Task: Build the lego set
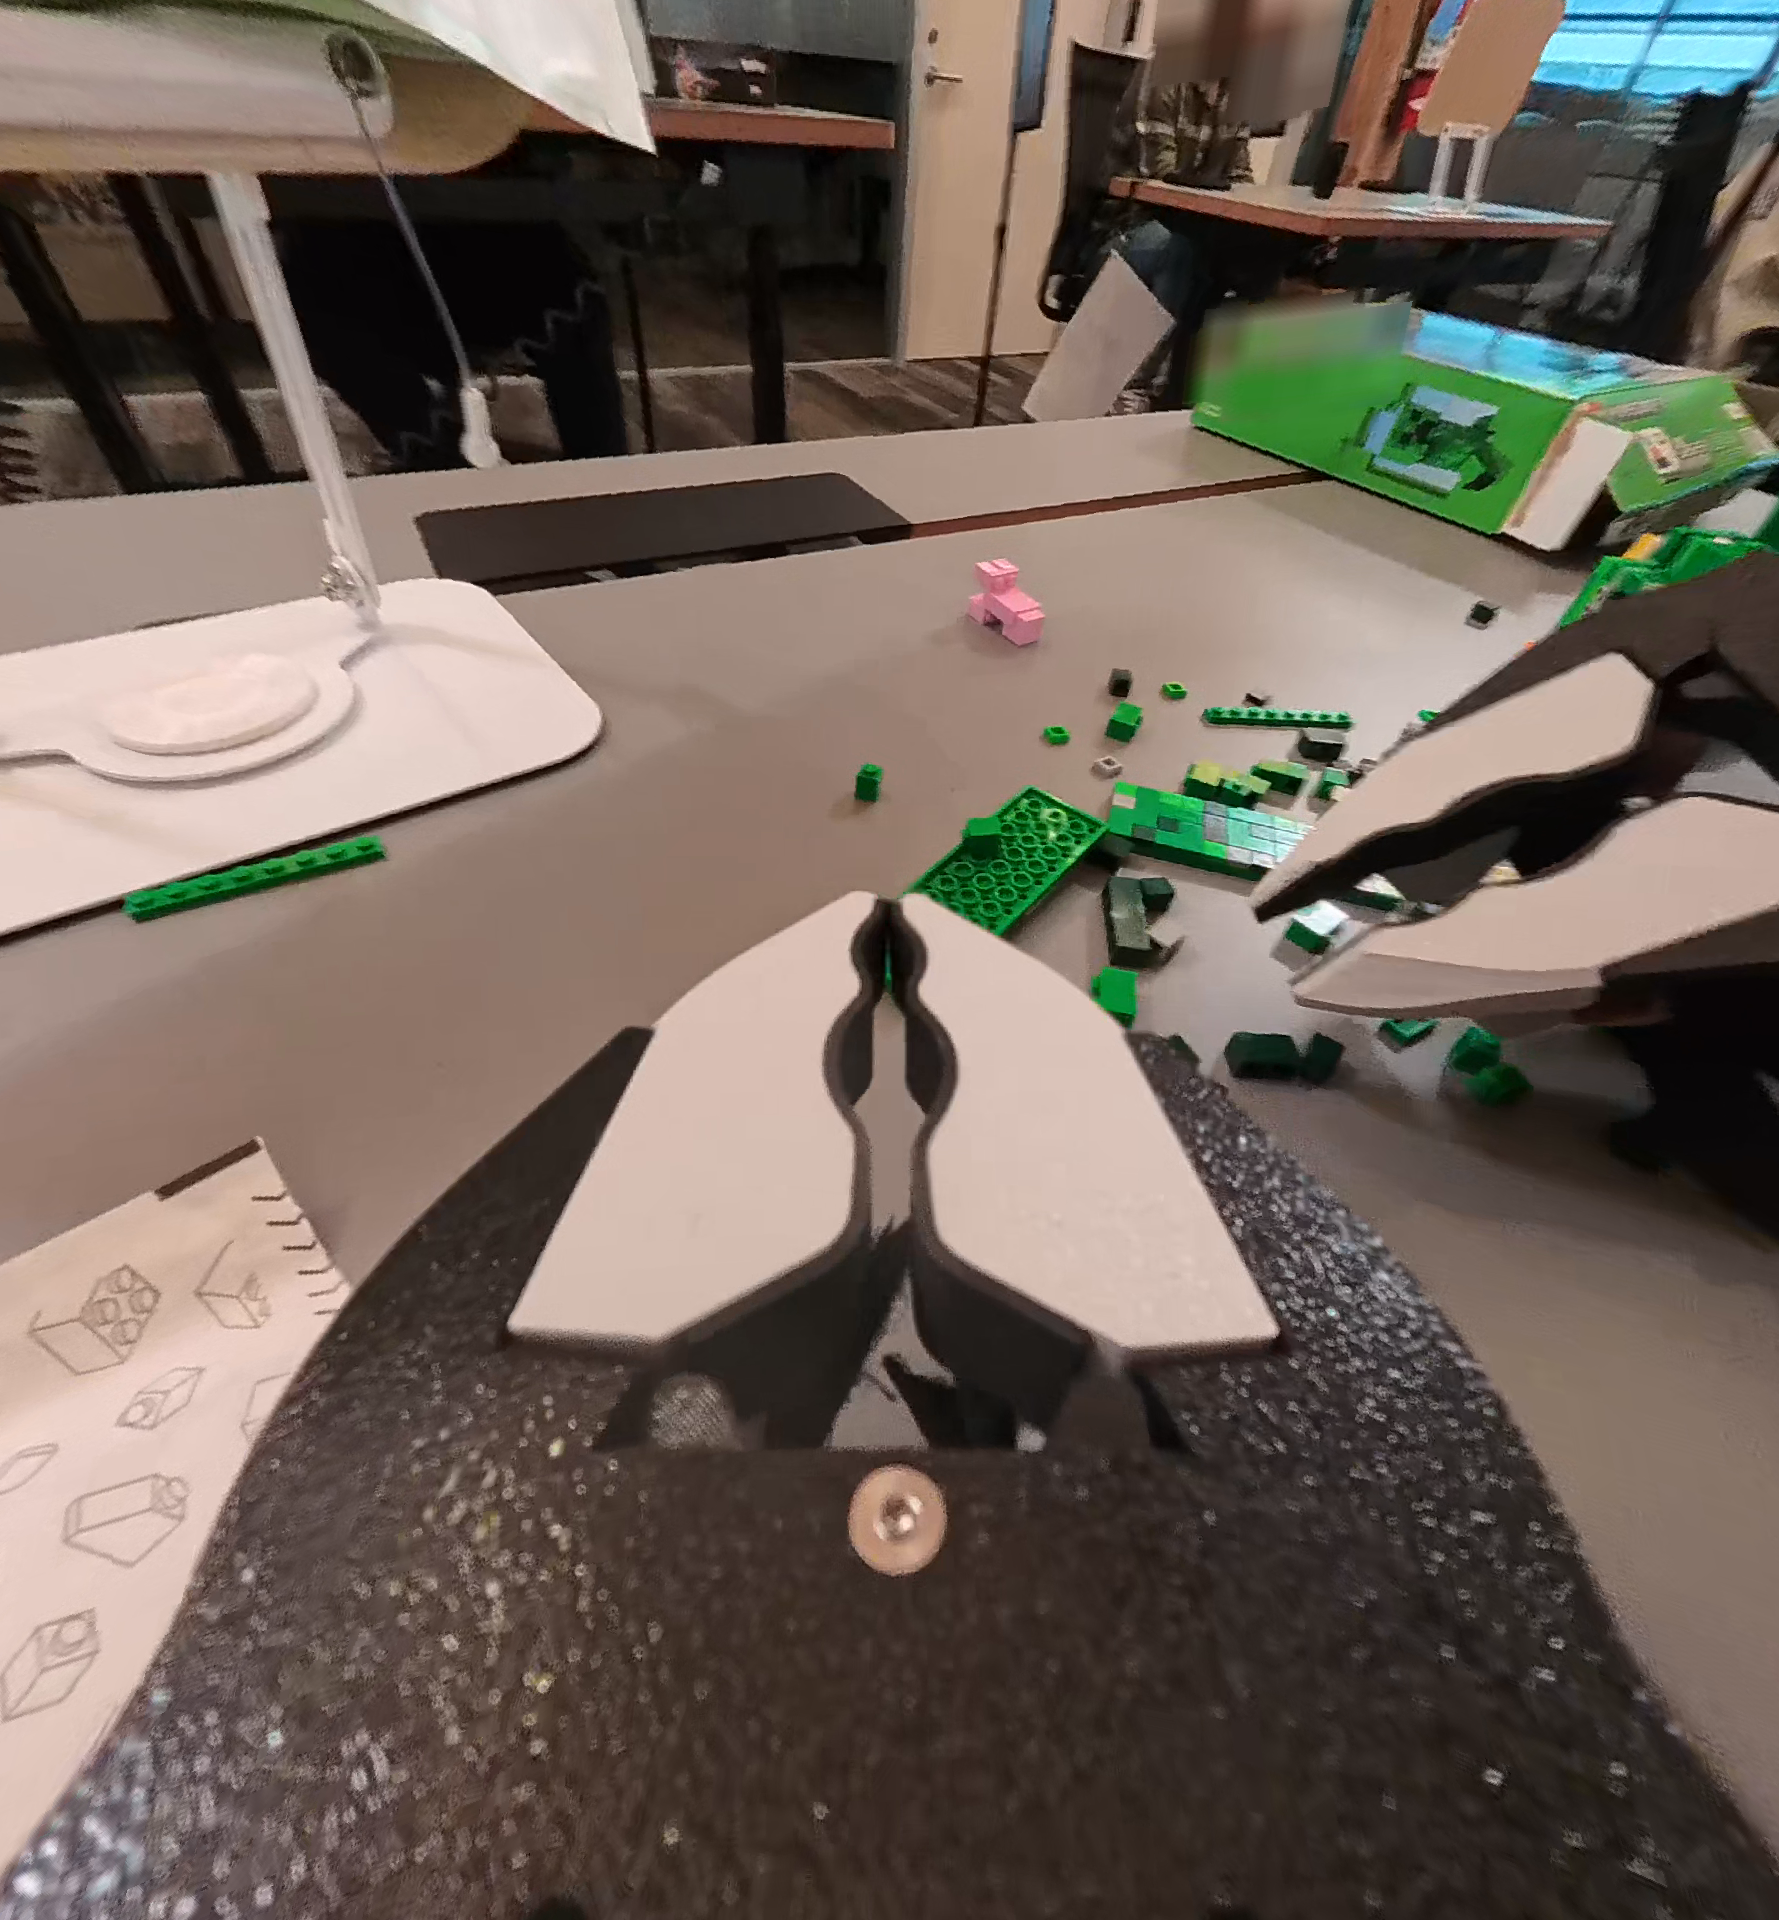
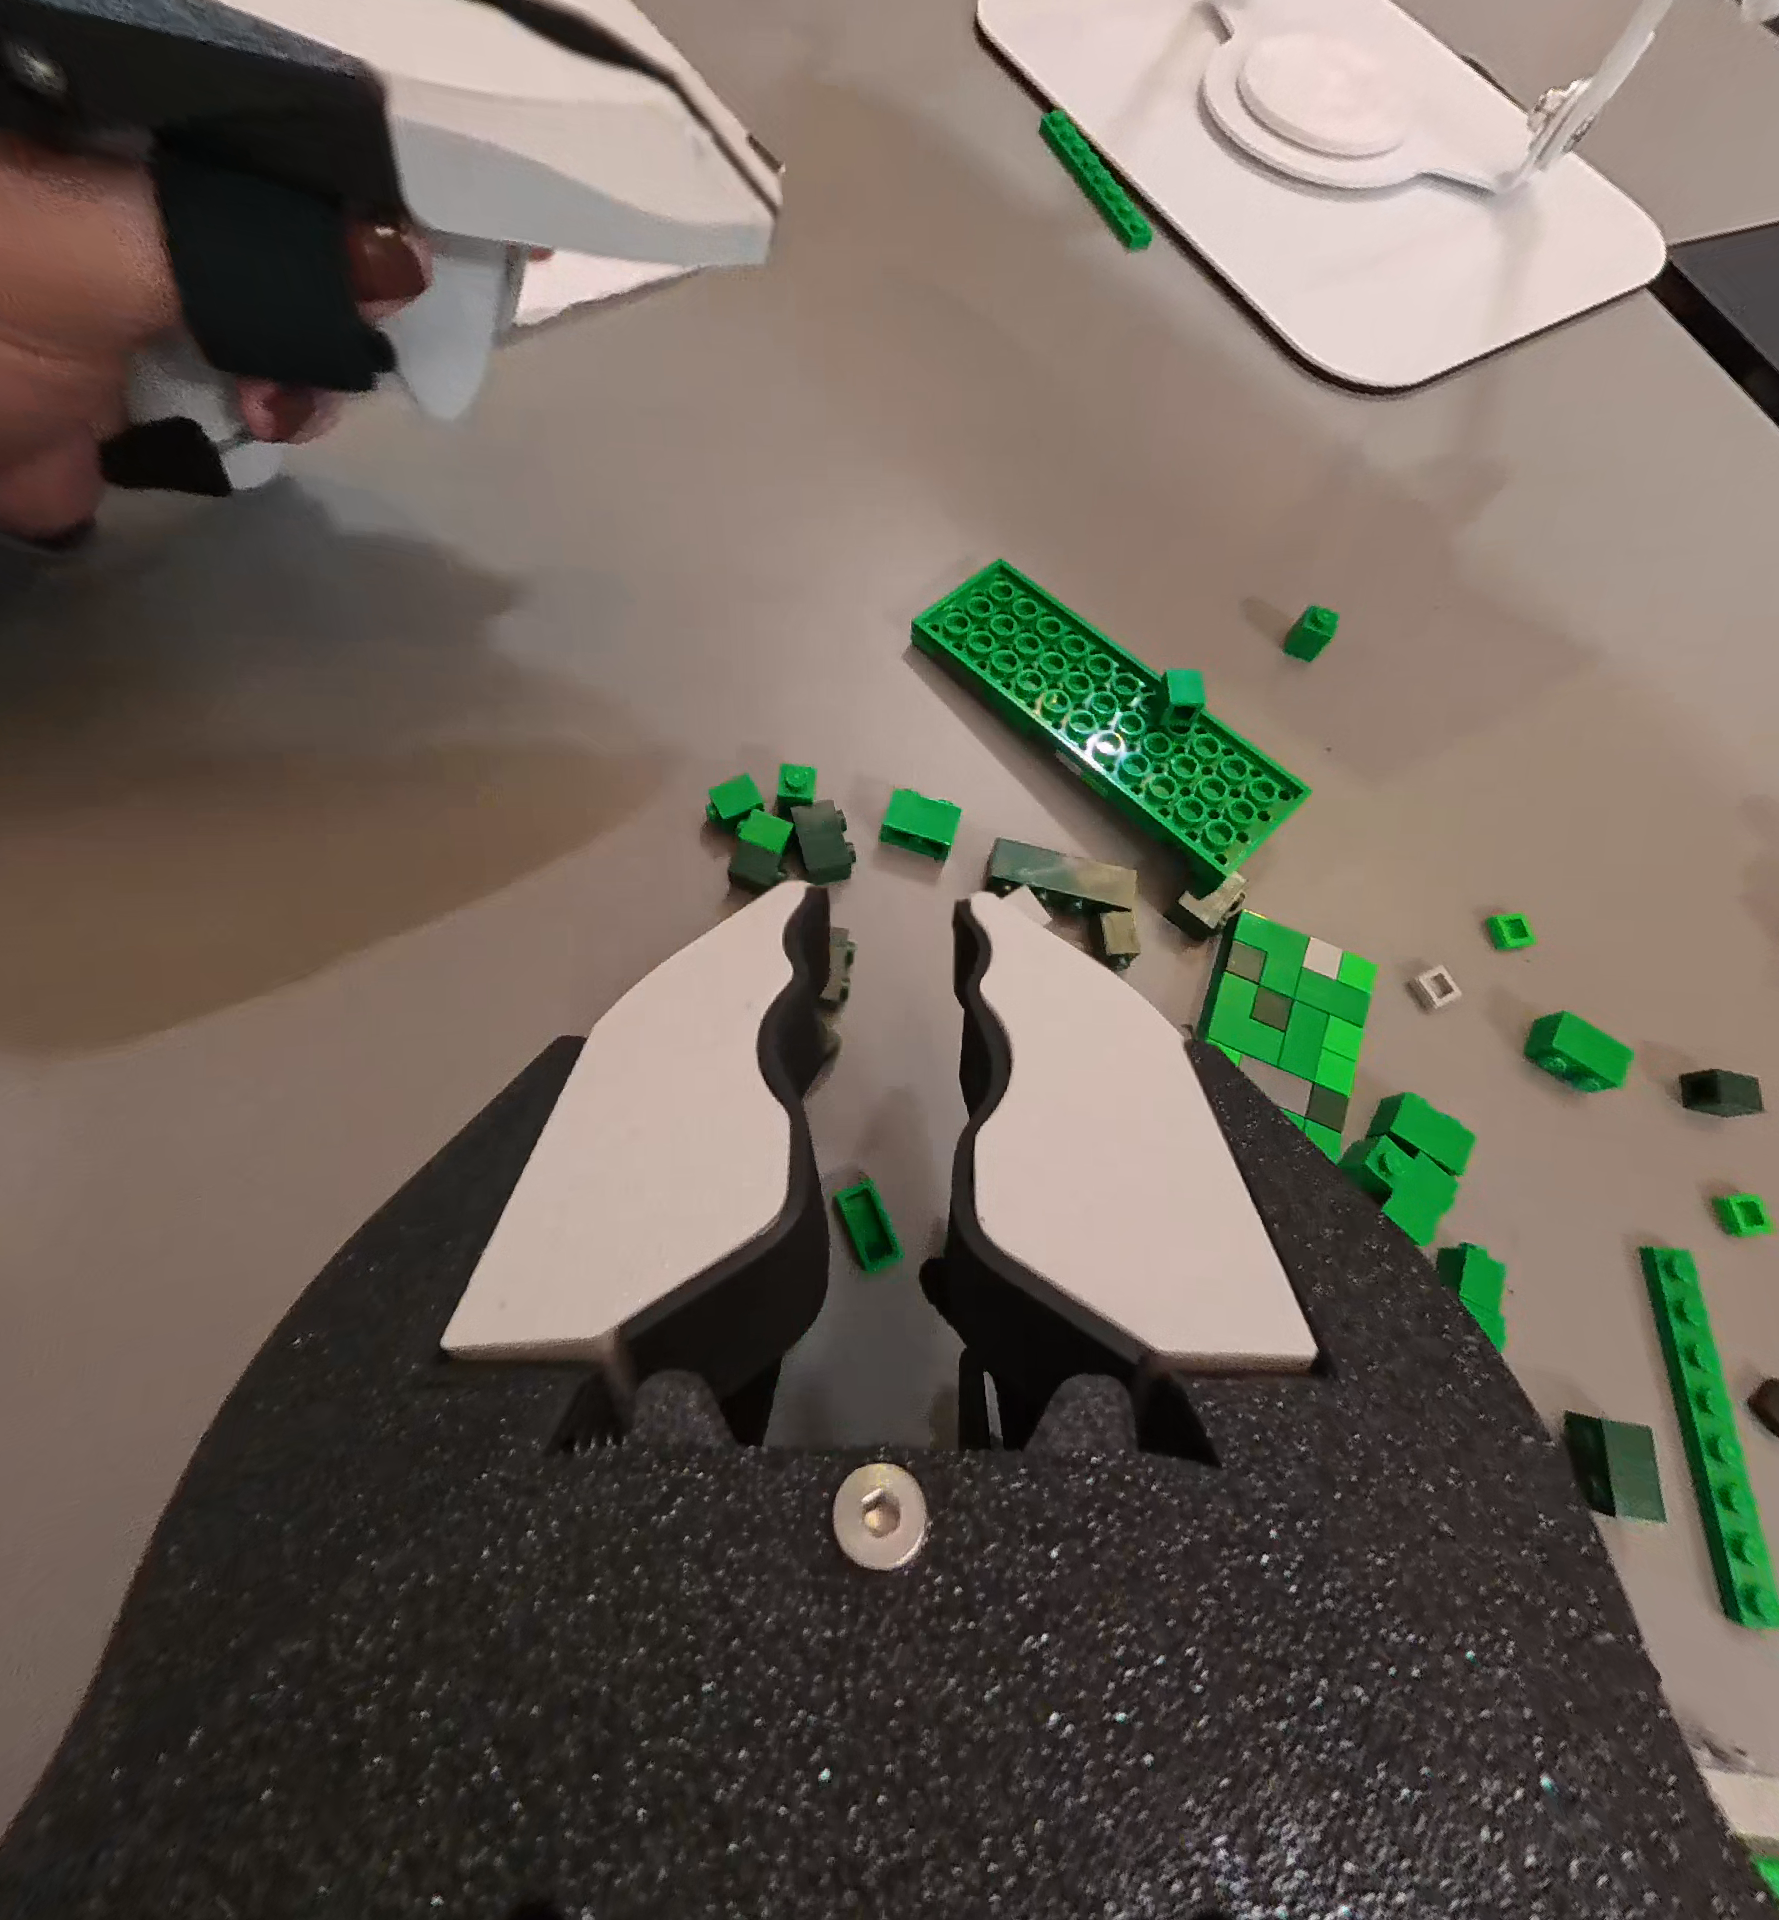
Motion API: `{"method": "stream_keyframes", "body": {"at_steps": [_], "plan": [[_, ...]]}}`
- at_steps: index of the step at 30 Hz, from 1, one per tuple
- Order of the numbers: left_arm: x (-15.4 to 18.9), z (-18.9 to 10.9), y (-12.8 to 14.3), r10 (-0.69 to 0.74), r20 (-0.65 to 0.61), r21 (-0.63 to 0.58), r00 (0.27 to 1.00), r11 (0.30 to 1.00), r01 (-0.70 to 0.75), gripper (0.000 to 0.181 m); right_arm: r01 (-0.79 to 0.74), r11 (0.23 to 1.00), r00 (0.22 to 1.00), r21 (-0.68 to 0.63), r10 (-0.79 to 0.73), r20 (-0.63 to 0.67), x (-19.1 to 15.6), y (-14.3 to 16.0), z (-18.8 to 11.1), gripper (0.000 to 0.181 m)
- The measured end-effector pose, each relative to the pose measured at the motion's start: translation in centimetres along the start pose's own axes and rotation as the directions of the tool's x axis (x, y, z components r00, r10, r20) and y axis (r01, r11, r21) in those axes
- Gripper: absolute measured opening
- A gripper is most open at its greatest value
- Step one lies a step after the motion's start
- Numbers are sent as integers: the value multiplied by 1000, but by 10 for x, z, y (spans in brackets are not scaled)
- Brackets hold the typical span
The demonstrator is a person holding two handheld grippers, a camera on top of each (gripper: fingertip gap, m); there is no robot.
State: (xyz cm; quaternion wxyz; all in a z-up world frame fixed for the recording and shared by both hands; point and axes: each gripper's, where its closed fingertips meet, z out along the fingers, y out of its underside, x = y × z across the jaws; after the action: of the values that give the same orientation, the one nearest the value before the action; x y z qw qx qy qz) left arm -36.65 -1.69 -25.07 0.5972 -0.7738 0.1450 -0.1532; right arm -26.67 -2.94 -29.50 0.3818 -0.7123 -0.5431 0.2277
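My left gripper (image 1: pixel 890 914) is shut above the grey table; a sliver of a small green piece (image 1: pixel 886 975) shows between its jaws. It also shows at the top left of the right wrist view (image 2: pixel 760 197), held by a hand (image 2: pixel 23 343). My right gripper (image 2: pixel 890 904) is open and empty, low over loose green bricks; a small green brick (image 2: pixel 867 1226) lies on the table between its fingers. It also shows in the left wrist view (image 1: pixel 1290 945). A green studded plate (image 1: pixel 1010 862) (image 2: pixel 1103 717) carries one small green brick (image 2: pixel 1183 691). A tiled green assembly (image 2: pixel 1290 1008) lies beside it.
A white stand base (image 1: pixel 241 707) with a long green strip (image 1: pixel 251 878) on its edge sits at the left. A second strip (image 2: pixel 1711 1434), a pink figure (image 1: pixel 1006 603), the green set box (image 1: pixel 1467 426) and a paper bag (image 1: pixel 85 1455) are around. Left tips to right tips: about 11 cm. The pink figure (image 1: pixel 1006 603) is about 25 cm from my right fingertips.
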Motion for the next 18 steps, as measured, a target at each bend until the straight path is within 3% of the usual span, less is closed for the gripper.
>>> {"method": "stream_keyframes", "body": {"at_steps": [2, 5, 7, 11, 14, 18], "plan": [[-9, 1, -4, -10, 86, 35, 996, 999, 7, 0, 15, 1000, 1000, -3, -15, 9, -5, -2, 1, 20], [-8, -1, -10, 13, 120, 62, 993, 998, -21, 0, 57, 997, 998, -56, -56, 11, -10, 4, 6, 14], [-7, -2, -13, 43, 138, 71, 989, 996, -53, 0, 74, 994, 996, -83, -69, 61, -18, 8, 7, 0], [-12, -3, -8, 99, 174, 27, 980, 994, -105, 0, 26, 997, 996, -72, -20, 82, -17, 7, 4, 0], [-15, -5, -10, 81, 175, 45, 981, 995, -90, 0, 11, 994, 999, -107, -6, 53, -11, 13, 6, 18], [-16, -7, -11, 57, 164, 58, 985, 996, -68, 0, 23, 990, 999, -142, -16, 45, -11, 17, 11, 19]]}}
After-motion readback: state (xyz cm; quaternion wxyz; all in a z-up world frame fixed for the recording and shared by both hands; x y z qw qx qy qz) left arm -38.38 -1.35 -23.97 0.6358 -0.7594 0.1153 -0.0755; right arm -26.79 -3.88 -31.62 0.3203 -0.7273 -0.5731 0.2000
